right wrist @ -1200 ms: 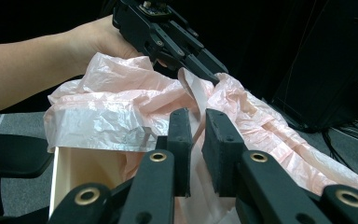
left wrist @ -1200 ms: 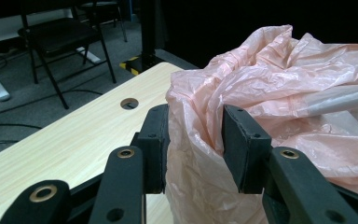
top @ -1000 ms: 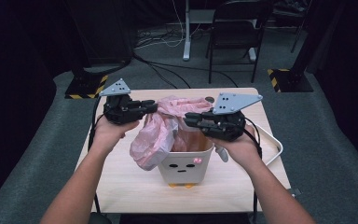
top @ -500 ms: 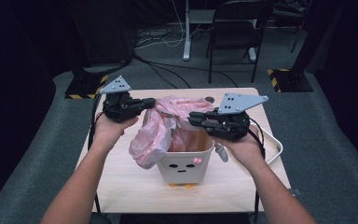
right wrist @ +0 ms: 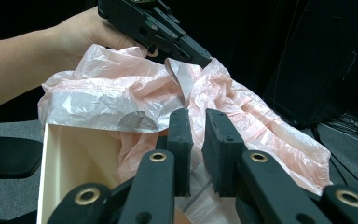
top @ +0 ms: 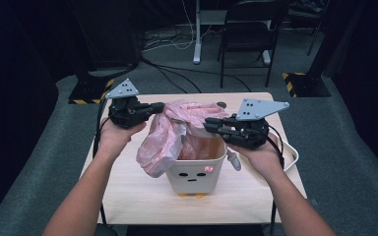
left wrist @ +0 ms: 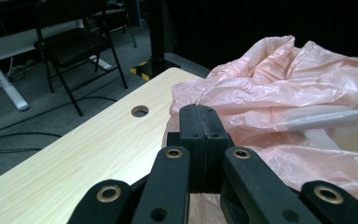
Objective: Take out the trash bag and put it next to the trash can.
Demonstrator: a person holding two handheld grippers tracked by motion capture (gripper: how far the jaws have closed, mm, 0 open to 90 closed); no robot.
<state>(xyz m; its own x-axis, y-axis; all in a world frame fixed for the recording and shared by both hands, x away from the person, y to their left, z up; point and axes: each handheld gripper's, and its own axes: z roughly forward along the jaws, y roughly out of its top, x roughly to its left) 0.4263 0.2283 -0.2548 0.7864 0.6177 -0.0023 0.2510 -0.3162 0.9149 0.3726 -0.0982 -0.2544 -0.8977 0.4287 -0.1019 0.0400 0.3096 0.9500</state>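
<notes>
Cream plastic bin (top: 195,170) with a small printed face, standing near the front of the pale wooden table (top: 128,191). Draped over its rim and bunched above it, a thin pink plastic bag (top: 170,135). At the bag's right edge, the right gripper (top: 210,125), jaws a narrow gap apart with film lying between them; whether pinched, cannot tell. At the bag's left, the left gripper (top: 160,106), jaws just clamped together on a fold of the film. Beyond the table, a black folding chair (top: 248,29) on grey carpet.
</notes>
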